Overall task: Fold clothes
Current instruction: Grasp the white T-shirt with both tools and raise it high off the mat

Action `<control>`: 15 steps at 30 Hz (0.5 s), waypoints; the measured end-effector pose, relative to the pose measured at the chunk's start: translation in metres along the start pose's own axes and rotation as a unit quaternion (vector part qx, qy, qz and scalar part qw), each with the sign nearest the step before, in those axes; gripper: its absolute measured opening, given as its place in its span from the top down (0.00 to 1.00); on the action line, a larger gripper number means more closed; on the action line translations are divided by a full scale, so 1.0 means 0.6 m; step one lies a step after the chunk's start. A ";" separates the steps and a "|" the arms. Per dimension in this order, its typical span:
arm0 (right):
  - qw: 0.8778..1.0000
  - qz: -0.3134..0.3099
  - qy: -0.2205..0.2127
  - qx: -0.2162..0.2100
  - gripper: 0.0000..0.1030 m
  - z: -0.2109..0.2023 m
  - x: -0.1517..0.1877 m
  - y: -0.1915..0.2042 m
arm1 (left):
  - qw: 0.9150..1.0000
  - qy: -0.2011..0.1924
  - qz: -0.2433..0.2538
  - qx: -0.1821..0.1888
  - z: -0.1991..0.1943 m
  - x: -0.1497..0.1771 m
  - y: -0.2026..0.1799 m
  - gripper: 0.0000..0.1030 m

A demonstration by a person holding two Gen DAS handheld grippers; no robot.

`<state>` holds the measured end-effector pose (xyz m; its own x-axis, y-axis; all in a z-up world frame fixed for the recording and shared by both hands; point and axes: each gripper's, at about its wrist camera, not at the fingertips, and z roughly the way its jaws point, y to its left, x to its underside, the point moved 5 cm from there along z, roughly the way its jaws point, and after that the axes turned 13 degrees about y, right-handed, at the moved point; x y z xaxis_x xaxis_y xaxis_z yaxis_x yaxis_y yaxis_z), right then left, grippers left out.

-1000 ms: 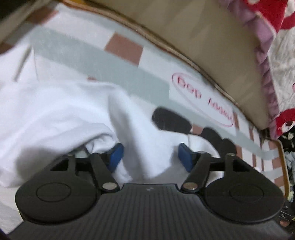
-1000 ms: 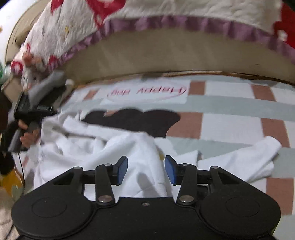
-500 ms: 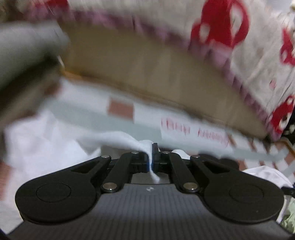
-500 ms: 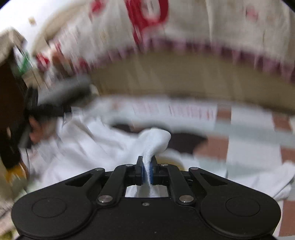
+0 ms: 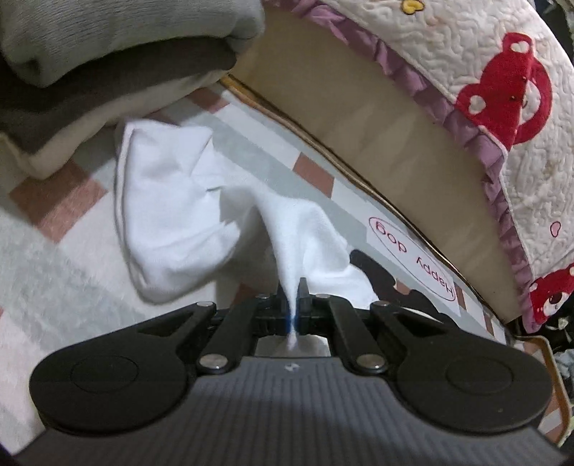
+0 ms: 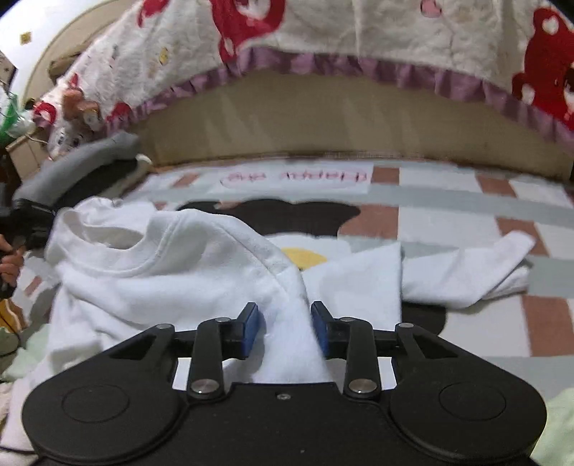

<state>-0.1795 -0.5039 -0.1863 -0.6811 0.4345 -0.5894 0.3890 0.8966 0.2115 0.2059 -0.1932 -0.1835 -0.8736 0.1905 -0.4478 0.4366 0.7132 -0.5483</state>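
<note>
A white long-sleeved top (image 6: 150, 272) lies rumpled on the checked rug (image 6: 448, 186), neck band up, one sleeve (image 6: 480, 269) trailing right. My right gripper (image 6: 285, 329) is open; a ridge of the white fabric runs between its blue pads (image 6: 251, 328). My left gripper (image 5: 294, 312) is shut on a pinch of the white top (image 5: 172, 204), which stretches away from it towards the other sleeve end at the upper left. In the right wrist view the left gripper's body (image 6: 28, 218) and a hand (image 6: 7, 261) show at the far left.
A stack of folded grey, dark and cream clothes (image 5: 107, 57) sits on the rug to the left. A bed base (image 6: 340, 125) with a red-bear quilt (image 6: 323, 32) borders the rug's far side. A "Happy dog" label (image 5: 416, 261) and black patches mark the rug.
Both grippers were open a second ago, then shut on the white fabric and lifted it. The right one has now opened and dropped back to the top; the left stays shut.
</note>
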 end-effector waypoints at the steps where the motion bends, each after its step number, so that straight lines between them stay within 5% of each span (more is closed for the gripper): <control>1: 1.000 0.001 0.007 0.001 0.83 0.013 -0.001 -0.002 | 1.000 -0.015 0.015 -0.005 -0.014 -0.006 -0.004 0.99; 2: 1.000 -0.001 0.001 0.002 0.95 0.017 -0.007 -0.002 | 0.999 -0.033 0.031 -0.009 -0.031 -0.015 -0.011 0.99; 8: 0.988 -0.039 -0.145 0.021 0.95 -0.137 -0.143 0.041 | 0.977 -0.173 0.121 -0.015 -0.232 -0.127 -0.142 0.99; 15: 0.945 -0.084 -0.313 0.031 0.95 -0.404 -0.280 0.109 | 0.930 -0.323 0.176 -0.018 -0.512 -0.179 -0.297 0.99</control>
<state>-0.1900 -0.4975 0.1159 -0.2432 0.1330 -0.9608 0.3565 0.9335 0.0390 0.1560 -0.1335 0.1790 -0.3619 -0.0212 -0.9320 0.6529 0.7078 -0.2697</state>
